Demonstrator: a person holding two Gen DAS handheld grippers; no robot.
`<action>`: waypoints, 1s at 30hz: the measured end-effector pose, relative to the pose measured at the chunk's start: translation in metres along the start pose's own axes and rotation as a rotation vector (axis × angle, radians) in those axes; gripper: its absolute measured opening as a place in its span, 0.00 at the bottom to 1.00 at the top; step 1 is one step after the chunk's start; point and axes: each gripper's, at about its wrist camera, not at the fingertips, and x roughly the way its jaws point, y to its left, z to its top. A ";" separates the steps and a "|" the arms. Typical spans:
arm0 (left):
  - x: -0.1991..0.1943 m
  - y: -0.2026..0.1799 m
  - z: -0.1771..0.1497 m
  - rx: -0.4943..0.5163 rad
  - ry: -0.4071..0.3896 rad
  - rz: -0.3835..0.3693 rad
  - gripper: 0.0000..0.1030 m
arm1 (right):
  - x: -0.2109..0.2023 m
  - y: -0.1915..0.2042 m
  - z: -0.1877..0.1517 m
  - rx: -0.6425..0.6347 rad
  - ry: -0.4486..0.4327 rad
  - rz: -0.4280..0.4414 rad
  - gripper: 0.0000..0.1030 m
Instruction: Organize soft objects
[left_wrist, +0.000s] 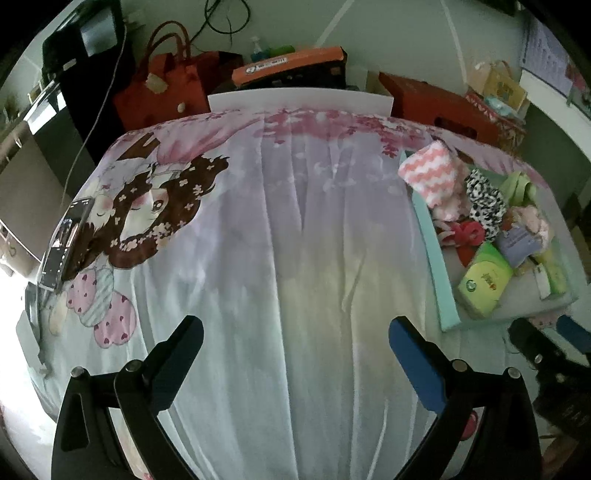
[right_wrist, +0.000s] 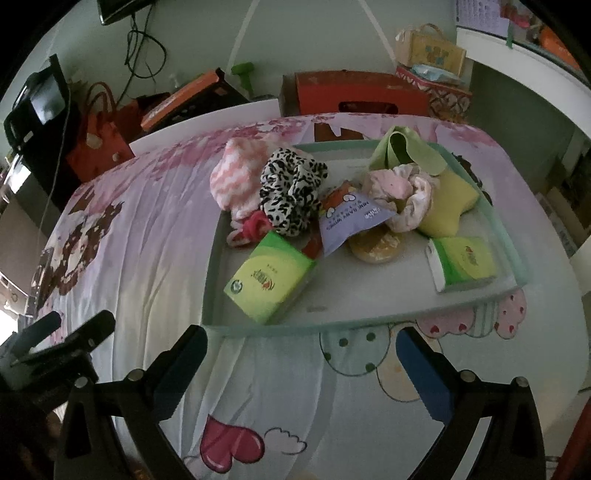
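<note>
A shallow teal-rimmed tray (right_wrist: 369, 325) lies on the bedsheet and holds the soft items: a pink zigzag cloth (right_wrist: 238, 173), a leopard-print cloth (right_wrist: 291, 184), a purple wipes pack (right_wrist: 351, 219), pale pink cloth (right_wrist: 399, 195), a yellow-green plush (right_wrist: 443, 199) and two green tissue packs (right_wrist: 271, 282) (right_wrist: 463, 262). My right gripper (right_wrist: 301, 360) is open and empty just in front of the tray's near rim. My left gripper (left_wrist: 295, 347) is open and empty over bare sheet, with the tray (left_wrist: 439, 288) to its right.
The cartoon-print bedsheet (left_wrist: 277, 221) covers the surface. A phone (left_wrist: 62, 243) lies at its left edge. Red bags (left_wrist: 162, 88), an orange-topped box (left_wrist: 291, 64) and a red box (right_wrist: 354, 92) stand behind. The other gripper (right_wrist: 70, 339) shows at the right view's lower left.
</note>
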 end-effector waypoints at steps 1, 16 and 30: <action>-0.003 0.000 -0.001 -0.001 -0.005 -0.005 0.97 | -0.002 0.000 -0.002 -0.003 -0.007 -0.001 1.00; -0.021 -0.006 -0.028 0.023 -0.005 -0.018 0.98 | -0.023 0.007 -0.023 -0.034 -0.112 -0.002 1.00; -0.020 0.007 -0.031 -0.050 -0.007 -0.068 0.98 | -0.027 -0.010 -0.026 0.048 -0.129 0.007 1.00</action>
